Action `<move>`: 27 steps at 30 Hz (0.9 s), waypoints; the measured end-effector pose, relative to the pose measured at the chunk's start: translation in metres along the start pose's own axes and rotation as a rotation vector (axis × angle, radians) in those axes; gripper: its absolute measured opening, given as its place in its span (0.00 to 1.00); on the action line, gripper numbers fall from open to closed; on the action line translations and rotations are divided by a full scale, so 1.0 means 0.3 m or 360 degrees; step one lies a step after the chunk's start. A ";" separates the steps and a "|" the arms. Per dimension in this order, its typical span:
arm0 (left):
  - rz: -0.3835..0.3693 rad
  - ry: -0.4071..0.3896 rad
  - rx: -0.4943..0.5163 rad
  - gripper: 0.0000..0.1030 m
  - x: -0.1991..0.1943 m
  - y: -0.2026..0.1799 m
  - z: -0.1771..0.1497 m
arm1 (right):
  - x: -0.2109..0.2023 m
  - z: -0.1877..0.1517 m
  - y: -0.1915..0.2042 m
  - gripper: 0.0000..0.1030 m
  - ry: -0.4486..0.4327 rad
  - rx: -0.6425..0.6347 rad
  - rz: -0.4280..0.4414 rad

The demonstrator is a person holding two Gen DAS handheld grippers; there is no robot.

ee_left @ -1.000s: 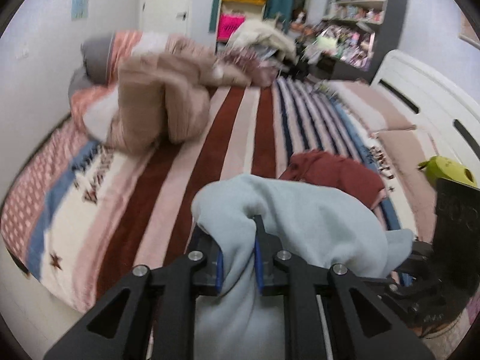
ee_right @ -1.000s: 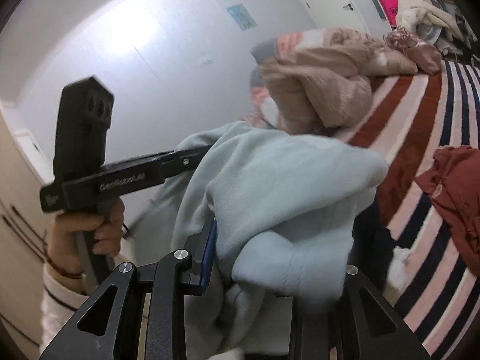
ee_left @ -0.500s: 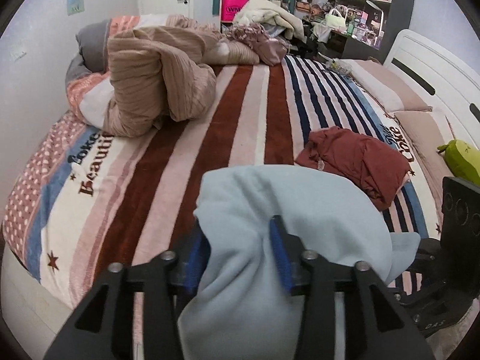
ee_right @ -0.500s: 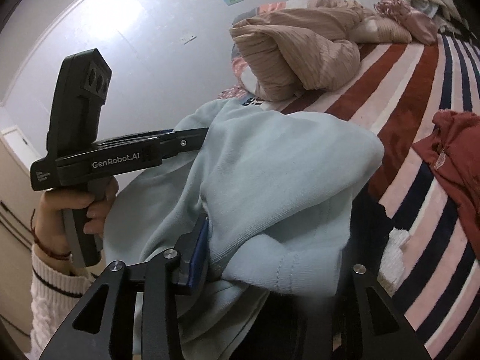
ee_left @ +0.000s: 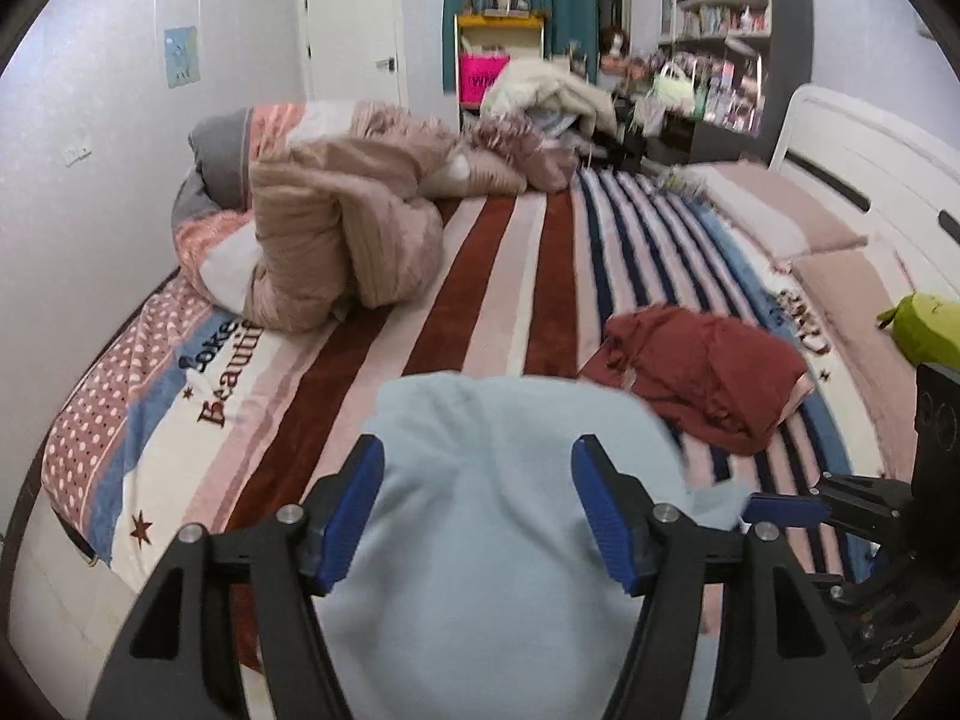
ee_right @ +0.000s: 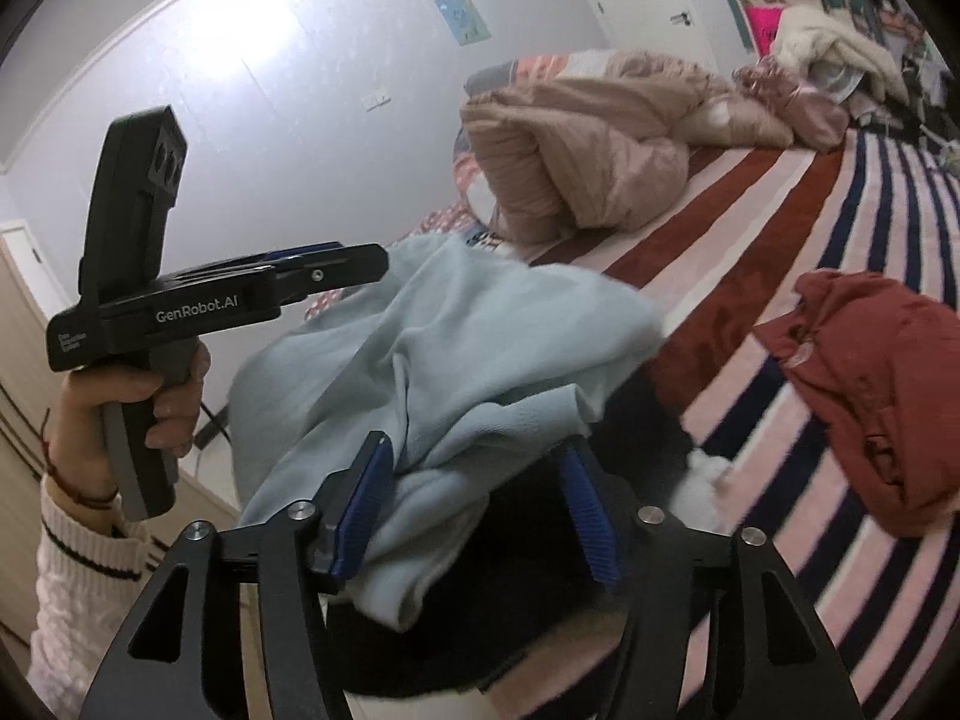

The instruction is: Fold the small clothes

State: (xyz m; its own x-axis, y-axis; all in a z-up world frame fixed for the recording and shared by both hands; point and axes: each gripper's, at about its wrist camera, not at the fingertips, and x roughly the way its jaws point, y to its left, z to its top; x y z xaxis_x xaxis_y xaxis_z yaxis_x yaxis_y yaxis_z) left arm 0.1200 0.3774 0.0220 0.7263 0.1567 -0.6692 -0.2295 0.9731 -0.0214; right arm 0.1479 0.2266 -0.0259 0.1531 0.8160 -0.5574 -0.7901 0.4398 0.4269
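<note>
A light blue garment [ee_left: 510, 480] [ee_right: 456, 360] hangs bunched at the near edge of the striped bed. My left gripper [ee_left: 477, 501] is open, its blue pads [ee_left: 351, 510] wide apart with the cloth lying loose between them. It also shows from the side in the right wrist view [ee_right: 336, 267]. My right gripper [ee_right: 480, 510] is open too, with a fold of the blue cloth draped over its left pad [ee_right: 366, 504]. A crumpled dark red garment [ee_left: 708, 378] [ee_right: 876, 384] lies on the bed to the right.
The bed [ee_left: 498, 276] has a red, pink and navy striped blanket. A heaped beige duvet [ee_left: 342, 240] and pillows lie at the far left. A white headboard [ee_left: 870, 180] and a green toy [ee_left: 924, 324] are at the right. Shelves and clutter stand beyond.
Both grippers have opened from shut on the blue garment. The cloth now lies loose between the pads and has dropped lower.
</note>
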 end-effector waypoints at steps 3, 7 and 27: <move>-0.0031 -0.0090 -0.0016 0.60 -0.055 -0.072 -0.013 | -0.099 -0.025 -0.017 0.56 -0.0044 -0.0027 -0.0071; -0.0071 -0.0201 0.0005 0.62 -0.118 -0.209 -0.038 | -0.256 -0.088 -0.062 0.62 -0.0109 -0.0059 -0.0193; -0.0183 -0.0884 0.0107 0.99 -0.348 -0.915 -0.426 | -1.049 -0.647 -0.326 0.82 -0.0552 -0.0128 -0.0997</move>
State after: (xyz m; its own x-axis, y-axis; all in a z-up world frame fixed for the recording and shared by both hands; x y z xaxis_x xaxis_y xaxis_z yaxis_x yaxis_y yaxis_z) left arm 0.0244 0.0722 0.0029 0.9799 0.0967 -0.1743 -0.1002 0.9949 -0.0115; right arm 0.0618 -0.1461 -0.0304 0.7612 0.4973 -0.4162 -0.5311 0.8464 0.0399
